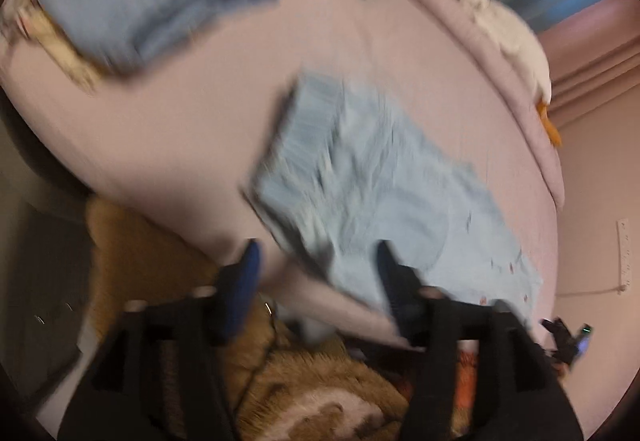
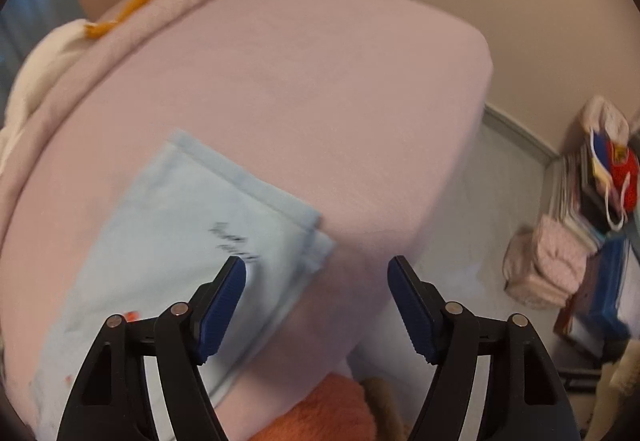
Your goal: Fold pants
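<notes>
one light blue pants, one blue folded garment, one bed, one goose plush

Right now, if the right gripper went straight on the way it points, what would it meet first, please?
Probably the pink bed sheet; the open right gripper points just past the light blue pants' corner, though depth is unclear.

Lighting is soft, warm and fairly dim in both views, giving a pinkish cast with no hard shadows or glare. The left wrist view is heavily motion-blurred: the pale blue denim pants and the darker blue folded cloth smear into streaks. The right wrist view is milder; the pink-sheeted bed is soft, while the black right hand-held gripper with its blue pads is sharp. Fisheye distortion bows the bed edges, and dark vignetting rings each frame.
</notes>
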The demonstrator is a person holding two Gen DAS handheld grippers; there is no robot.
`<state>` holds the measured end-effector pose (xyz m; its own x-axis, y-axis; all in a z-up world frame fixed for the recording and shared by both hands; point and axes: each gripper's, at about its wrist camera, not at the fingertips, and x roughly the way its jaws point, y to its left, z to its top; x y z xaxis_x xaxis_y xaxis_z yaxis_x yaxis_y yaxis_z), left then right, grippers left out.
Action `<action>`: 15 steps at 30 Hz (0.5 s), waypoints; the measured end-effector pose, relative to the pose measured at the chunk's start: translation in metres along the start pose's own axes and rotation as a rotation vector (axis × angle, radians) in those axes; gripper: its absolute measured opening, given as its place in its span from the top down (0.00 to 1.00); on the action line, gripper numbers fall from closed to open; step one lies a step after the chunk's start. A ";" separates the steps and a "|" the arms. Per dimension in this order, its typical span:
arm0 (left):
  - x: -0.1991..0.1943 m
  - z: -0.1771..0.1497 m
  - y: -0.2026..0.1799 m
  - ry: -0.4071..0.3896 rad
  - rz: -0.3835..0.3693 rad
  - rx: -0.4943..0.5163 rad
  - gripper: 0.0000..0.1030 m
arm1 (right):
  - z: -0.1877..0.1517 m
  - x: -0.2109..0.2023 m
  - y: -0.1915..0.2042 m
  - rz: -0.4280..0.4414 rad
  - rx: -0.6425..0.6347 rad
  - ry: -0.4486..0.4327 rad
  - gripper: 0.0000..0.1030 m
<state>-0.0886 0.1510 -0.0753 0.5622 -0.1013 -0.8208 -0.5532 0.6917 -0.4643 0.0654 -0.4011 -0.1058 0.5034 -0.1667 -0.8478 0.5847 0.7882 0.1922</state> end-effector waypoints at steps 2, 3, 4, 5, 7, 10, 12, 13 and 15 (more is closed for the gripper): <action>-0.009 0.014 0.003 -0.067 -0.009 0.021 0.17 | 0.001 -0.018 0.026 0.092 -0.056 -0.009 0.28; -0.008 0.024 0.005 -0.085 -0.010 0.022 0.17 | 0.000 -0.028 0.048 0.159 -0.108 -0.010 0.26; -0.004 0.031 0.006 -0.089 -0.017 0.021 0.17 | -0.004 -0.035 0.067 0.208 -0.149 -0.006 0.24; 0.001 0.040 0.007 -0.083 -0.027 0.019 0.17 | -0.010 -0.041 0.092 0.264 -0.208 0.011 0.24; 0.017 0.056 0.003 -0.052 -0.032 0.035 0.17 | -0.026 -0.049 0.139 0.379 -0.338 0.054 0.23; 0.039 0.075 -0.007 -0.026 -0.048 0.093 0.17 | -0.057 -0.051 0.206 0.534 -0.507 0.149 0.23; 0.057 0.087 -0.011 0.005 -0.056 0.122 0.17 | -0.084 -0.048 0.254 0.611 -0.625 0.245 0.23; 0.067 0.090 -0.010 0.028 -0.056 0.125 0.18 | -0.095 -0.046 0.275 0.637 -0.679 0.283 0.23; 0.084 0.091 -0.011 0.071 -0.056 0.122 0.18 | -0.125 -0.046 0.311 0.655 -0.782 0.341 0.23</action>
<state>0.0204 0.1997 -0.1091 0.5428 -0.1899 -0.8181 -0.4404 0.7651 -0.4698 0.1448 -0.0750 -0.0689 0.2963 0.5044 -0.8110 -0.3641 0.8447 0.3923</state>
